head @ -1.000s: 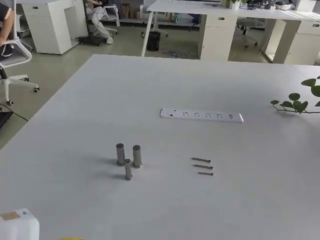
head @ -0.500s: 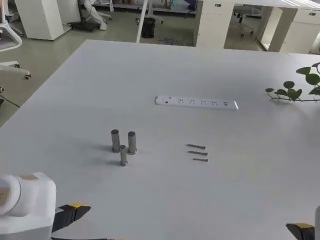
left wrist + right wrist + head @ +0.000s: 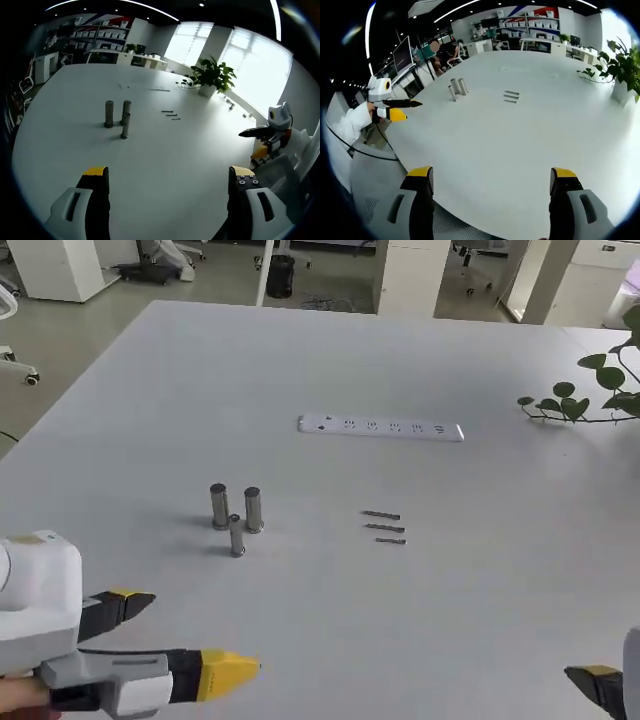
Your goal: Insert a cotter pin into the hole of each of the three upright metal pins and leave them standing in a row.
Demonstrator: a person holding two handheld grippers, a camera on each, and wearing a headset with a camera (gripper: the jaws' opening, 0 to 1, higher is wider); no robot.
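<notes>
Left gripper (image 3: 168, 172): jaws spread wide, empty, over near edge of tabletop (image 3: 470, 620), left side. Right gripper (image 3: 491, 173): jaws spread, empty, by near edge, right side. Three metal pins (image 3: 253, 510) upright, clustered toward left edge. Three cotter pins (image 3: 385, 528) lying parallel mid-tabletop, well apart from metal pins. Power strip (image 3: 380, 428) beyond, toward far edge.

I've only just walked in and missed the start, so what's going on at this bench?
A person holds a two-jaw gripper in each hand over a white workbench. The left gripper and the right gripper both hang at the near edge, jaws open and empty. Three metal pins stand upright in a tight cluster, not a row. Three cotter pins lie side by side to their right, untouched, so nothing is inserted yet. A power strip lies beyond them.
</notes>
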